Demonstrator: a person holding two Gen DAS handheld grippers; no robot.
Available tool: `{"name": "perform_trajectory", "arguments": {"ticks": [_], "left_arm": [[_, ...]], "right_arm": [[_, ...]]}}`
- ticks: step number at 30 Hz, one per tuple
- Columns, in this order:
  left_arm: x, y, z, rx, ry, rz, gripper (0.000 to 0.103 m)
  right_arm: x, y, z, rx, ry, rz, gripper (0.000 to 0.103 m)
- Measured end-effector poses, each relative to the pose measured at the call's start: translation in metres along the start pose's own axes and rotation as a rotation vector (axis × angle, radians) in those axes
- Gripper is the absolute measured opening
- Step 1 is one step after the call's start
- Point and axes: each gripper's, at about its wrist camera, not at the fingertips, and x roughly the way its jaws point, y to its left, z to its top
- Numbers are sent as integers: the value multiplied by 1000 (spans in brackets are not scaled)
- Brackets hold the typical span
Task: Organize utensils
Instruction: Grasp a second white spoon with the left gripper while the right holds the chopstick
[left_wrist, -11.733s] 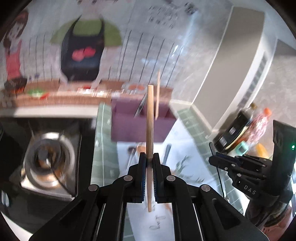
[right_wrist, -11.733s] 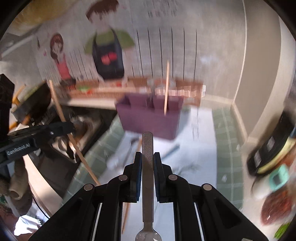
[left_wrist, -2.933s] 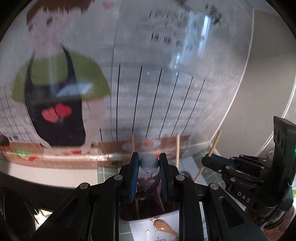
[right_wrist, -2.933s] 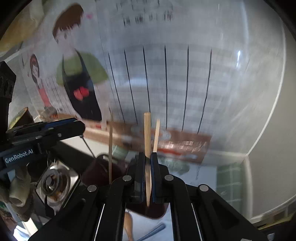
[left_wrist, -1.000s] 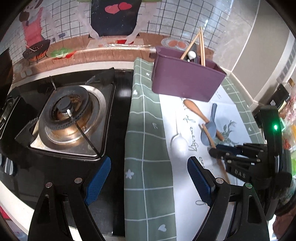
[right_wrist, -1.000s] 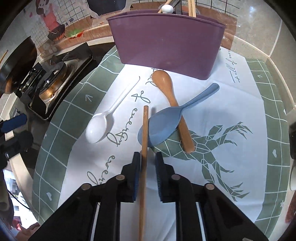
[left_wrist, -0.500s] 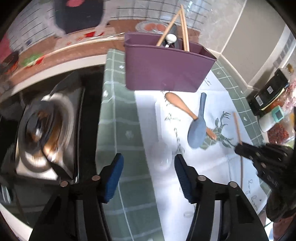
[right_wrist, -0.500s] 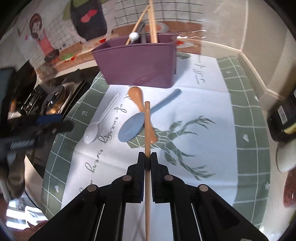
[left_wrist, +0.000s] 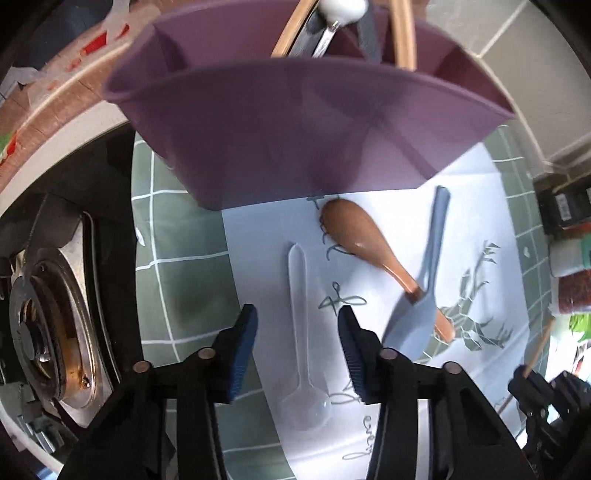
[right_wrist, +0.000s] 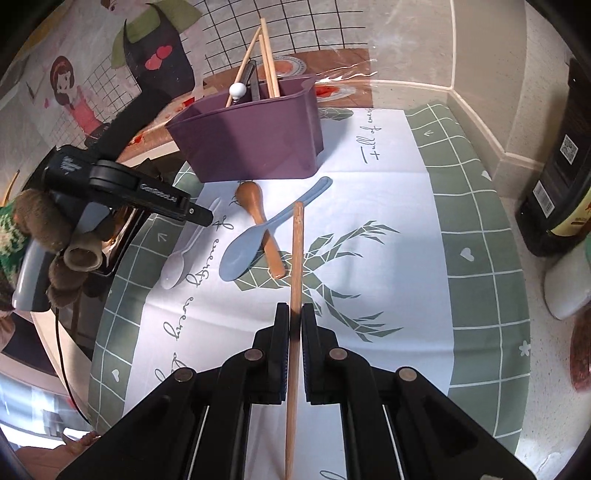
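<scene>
A purple utensil holder (left_wrist: 295, 122) (right_wrist: 255, 136) stands on the printed mat and holds chopsticks and a white-knobbed utensil. A clear white plastic spoon (left_wrist: 301, 332) (right_wrist: 184, 254), a brown wooden spoon (left_wrist: 373, 247) (right_wrist: 258, 218) and a blue-grey rice paddle (left_wrist: 421, 295) (right_wrist: 258, 236) lie on the mat. My left gripper (left_wrist: 297, 325) is open, its fingers either side of the white spoon's handle, just above it. My right gripper (right_wrist: 293, 325) is shut on a wooden chopstick (right_wrist: 296, 266) held above the mat, pointing toward the holder.
A gas burner (left_wrist: 40, 325) sits left of the green-and-white mat (right_wrist: 480, 258). A dark bottle (right_wrist: 557, 177) and jars stand at the right by the wall. The left gripper's body (right_wrist: 122, 188) hangs over the mat's left edge.
My left gripper has dropped closer to the mat and now straddles the white spoon's handle. My right gripper has lifted a little, still holding the chopstick.
</scene>
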Motion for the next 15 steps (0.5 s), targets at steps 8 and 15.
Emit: {"name": "perform_trajectory", "arguments": {"ticks": [8,15], "left_arm": [[11,-9,9,45,-1,64,24],[-2,-8,-21,61,-118,76,10]], "right_arm": [[5,0,3,-19,11,5,6],[-2,-18,13,14,-16,6,10]]}}
